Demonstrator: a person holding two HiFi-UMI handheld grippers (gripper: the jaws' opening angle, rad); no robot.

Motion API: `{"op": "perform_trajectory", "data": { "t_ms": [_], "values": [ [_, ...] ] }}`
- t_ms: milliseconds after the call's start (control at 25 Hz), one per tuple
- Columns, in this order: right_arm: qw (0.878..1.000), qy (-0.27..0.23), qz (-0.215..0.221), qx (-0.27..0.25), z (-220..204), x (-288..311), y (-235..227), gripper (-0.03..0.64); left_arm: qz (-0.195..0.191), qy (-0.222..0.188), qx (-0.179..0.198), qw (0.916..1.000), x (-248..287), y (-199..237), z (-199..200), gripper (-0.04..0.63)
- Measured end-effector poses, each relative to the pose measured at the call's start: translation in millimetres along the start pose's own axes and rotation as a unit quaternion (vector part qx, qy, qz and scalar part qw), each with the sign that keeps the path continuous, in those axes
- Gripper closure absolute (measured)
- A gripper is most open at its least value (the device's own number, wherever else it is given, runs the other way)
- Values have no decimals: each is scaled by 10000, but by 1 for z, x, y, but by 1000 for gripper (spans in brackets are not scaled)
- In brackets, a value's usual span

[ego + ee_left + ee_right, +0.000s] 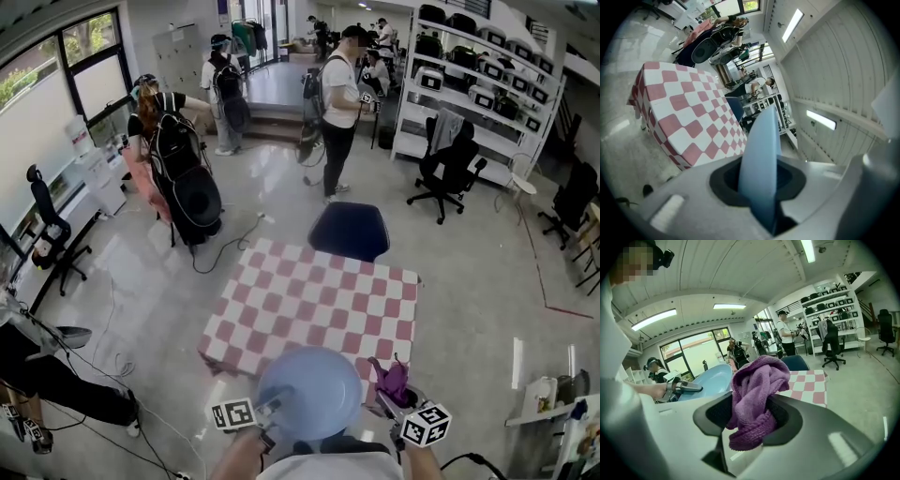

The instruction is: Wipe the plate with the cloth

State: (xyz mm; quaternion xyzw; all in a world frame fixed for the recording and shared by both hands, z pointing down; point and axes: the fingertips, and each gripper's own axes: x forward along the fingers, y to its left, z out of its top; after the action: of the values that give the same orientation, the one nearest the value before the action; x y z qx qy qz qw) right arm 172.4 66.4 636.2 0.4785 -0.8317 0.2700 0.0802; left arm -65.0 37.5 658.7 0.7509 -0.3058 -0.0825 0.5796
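As the left gripper [758,190] pinches the rim of the stiff, likely slippery plate [762,140], the right gripper [749,422] squeezes the soft, light cloth [757,380].

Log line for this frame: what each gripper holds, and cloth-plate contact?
left gripper: shut on blue plate | right gripper: shut on purple cloth | cloth-plate contact: none seen | wiping: not begun

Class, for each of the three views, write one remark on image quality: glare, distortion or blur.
Head view: glare whitens the floor beyond the table. Left gripper view: fisheye bends the ceiling panels; the plate, near the lens, looks soft. Right gripper view: dark rounded corners; the cloth is sharp.
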Motion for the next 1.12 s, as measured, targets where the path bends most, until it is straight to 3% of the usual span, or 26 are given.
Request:
{"op": "perform_trajectory", "data": {
  "t_ms": [1120],
  "values": [
    [9981, 88, 567, -244, 107, 83, -141, 439, 326, -442, 104, 9984, 151, -14, 90, 522]
  ]
}}
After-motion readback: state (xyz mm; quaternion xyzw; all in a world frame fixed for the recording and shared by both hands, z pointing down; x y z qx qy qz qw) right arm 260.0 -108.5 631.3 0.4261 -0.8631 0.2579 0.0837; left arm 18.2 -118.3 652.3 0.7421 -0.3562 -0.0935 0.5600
